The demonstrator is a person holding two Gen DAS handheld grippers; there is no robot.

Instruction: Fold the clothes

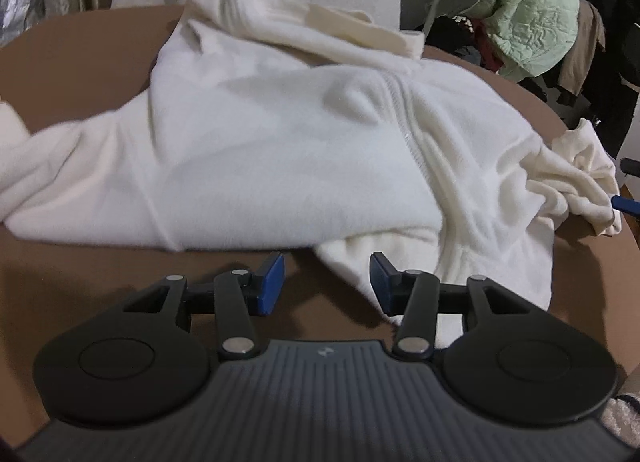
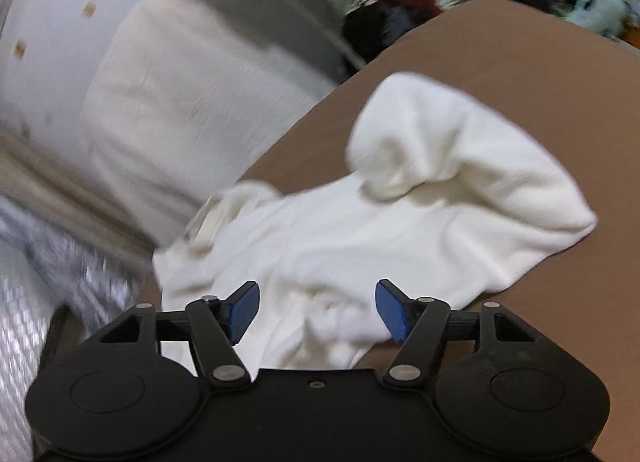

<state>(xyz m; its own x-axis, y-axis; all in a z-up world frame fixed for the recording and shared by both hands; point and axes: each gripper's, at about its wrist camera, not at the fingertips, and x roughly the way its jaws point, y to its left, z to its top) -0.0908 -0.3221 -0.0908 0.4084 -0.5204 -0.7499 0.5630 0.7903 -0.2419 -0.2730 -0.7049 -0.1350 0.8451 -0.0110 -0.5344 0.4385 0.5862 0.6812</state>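
A cream white fleece zip jacket (image 1: pixel 260 150) lies rumpled across the brown round table (image 1: pixel 80 50). Its zipper runs down the middle and a sleeve end bunches at the right edge. My left gripper (image 1: pixel 328 282) is open and empty at the jacket's near hem, and a corner of cloth lies just ahead of its right pad. In the right wrist view a bunched part of the same jacket (image 2: pixel 400 214) lies on the table (image 2: pixel 520 62). My right gripper (image 2: pixel 318 312) is open just over the crumpled cloth. The right wrist view is blurred.
Clothes hang behind the table, among them a pale green quilted jacket (image 1: pixel 536 22) and white garments (image 2: pixel 180 102). Silver crinkled material (image 2: pixel 48 282) lies beside the table's edge at the left of the right wrist view. The other gripper's blue pad (image 1: pixel 624 204) shows at the far right.
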